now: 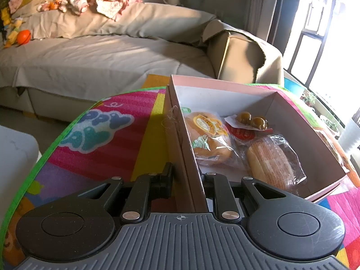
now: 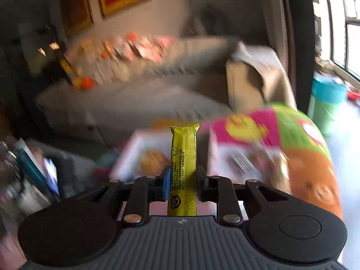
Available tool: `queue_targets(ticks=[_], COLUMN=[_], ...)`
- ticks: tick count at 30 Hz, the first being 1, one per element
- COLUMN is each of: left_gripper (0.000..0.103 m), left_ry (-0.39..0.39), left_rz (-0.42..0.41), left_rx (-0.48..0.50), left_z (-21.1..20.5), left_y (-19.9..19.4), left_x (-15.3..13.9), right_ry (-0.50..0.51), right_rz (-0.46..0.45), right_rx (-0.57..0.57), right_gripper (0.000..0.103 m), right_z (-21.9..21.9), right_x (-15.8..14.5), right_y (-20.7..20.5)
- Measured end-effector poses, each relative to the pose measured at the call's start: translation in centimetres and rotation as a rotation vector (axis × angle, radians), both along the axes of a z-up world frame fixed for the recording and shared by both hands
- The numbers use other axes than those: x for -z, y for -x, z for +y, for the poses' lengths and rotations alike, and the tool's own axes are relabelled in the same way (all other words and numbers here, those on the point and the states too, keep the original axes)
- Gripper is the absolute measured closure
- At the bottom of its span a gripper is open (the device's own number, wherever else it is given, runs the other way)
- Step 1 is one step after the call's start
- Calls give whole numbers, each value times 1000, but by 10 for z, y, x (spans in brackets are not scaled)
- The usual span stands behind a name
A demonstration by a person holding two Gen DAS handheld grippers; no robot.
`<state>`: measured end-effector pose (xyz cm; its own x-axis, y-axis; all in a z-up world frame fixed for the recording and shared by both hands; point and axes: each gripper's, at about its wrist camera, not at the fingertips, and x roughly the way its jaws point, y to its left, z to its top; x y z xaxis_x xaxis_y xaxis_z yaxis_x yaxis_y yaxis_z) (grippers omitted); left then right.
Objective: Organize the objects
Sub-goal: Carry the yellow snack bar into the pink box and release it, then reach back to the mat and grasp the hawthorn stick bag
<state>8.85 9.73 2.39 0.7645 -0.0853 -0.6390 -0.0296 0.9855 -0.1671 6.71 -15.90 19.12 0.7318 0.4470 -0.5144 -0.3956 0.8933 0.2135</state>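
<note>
In the left wrist view my left gripper (image 1: pixel 187 180) is shut on the left wall of a pink-rimmed cardboard box (image 1: pixel 225 85). The box holds a wrapped round bun (image 1: pixel 209 137), a packet with two brown balls (image 1: pixel 249 121) and a wrapped long bread (image 1: pixel 272 162). In the right wrist view my right gripper (image 2: pixel 182 180) is shut on a yellow-green snack stick packet (image 2: pixel 183 157), held upright in the air above the blurred box (image 2: pixel 135 148).
The box rests on a colourful play mat (image 1: pixel 101 139) with a green edge. A beige sofa (image 1: pixel 101 51) with clothes and an orange ball (image 1: pixel 23 37) lies behind. A window (image 1: pixel 326 33) is at the right. A teal bin (image 2: pixel 328 92) stands by the mat.
</note>
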Motion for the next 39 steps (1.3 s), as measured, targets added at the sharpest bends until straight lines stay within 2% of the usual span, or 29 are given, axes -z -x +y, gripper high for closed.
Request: queue_targets(ticks=[2,4,9,13,15,17,20,25,30,31,33,39], left_gripper=[83,83,83,83,83,83,83,83,83,83,83,83], left_ry=[-1,1,-6,-3,-1,0,1,2,-11,-12,-9,-7], left_rz=[0,-1,-1,-2,-3,-3,-4,-4,-2,-2,-1,4], left_rx=[0,0,1,1,2,2,1,1,6,7,9,14], left_z=[0,0,-1,-1,-1,-1,-1,-1,-2,-2,-1,-1], left_y=[0,0,0,0,0,0,0,-1,0,-1,-2,-3], left_x=[0,0,-1,0,-1,-1,-1,-1,-1,-1,0,0], right_ry=[-25,-33,-9,-31,-47,-57,-49,25,152,173,198,253], right_rz=[0,42,139,223,260,267,252,176,91,85,89,128], right_rx=[-36,-68,-43,-39,-52,-53,-46,8,122,151,210,323], right_gripper=[81,81,81,81,78,78,76,66,47,46,41,33], right_z=[21,44,86,100,103,103,96,71,30,18,-4,-45], right_x=[1,13,53,78,87,91,89,78,75,76,78,93], right_y=[-18,-41,-82,-98,-101,-100,-96,-78,-49,-46,-38,-25])
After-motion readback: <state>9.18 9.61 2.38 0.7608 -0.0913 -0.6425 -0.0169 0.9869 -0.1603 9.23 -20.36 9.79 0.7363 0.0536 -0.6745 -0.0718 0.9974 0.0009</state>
